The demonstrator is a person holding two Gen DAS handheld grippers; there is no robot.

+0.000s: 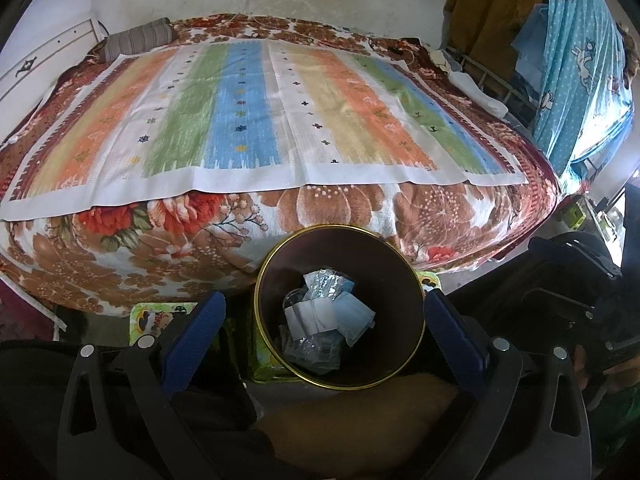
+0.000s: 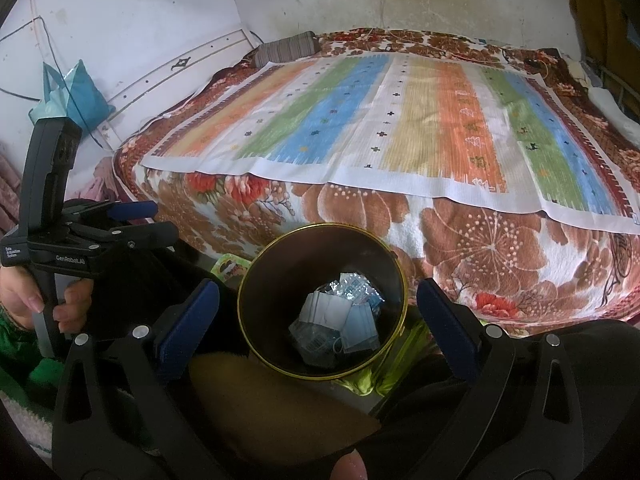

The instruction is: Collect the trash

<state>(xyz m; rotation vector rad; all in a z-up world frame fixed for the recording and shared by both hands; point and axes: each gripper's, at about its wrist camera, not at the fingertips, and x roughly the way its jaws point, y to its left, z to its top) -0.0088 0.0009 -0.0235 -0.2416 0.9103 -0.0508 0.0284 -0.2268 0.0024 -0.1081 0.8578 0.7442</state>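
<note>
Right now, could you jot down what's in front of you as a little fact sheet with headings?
place: beside a bed with a striped cloth spread on a floral blanket
bin: dark round bin with gold rim on the floor by the bed
bin contents: blue face masks, shiny wrappers
left tool: open, holding nothing
right tool: open, holding nothing
loose trash on bed: none visible

1 bin (image 1: 400, 264), 1 bed (image 1: 360, 208), 1 pillow (image 1: 138, 38), 2 tongs (image 1: 322, 318) (image 2: 318, 306).
</note>
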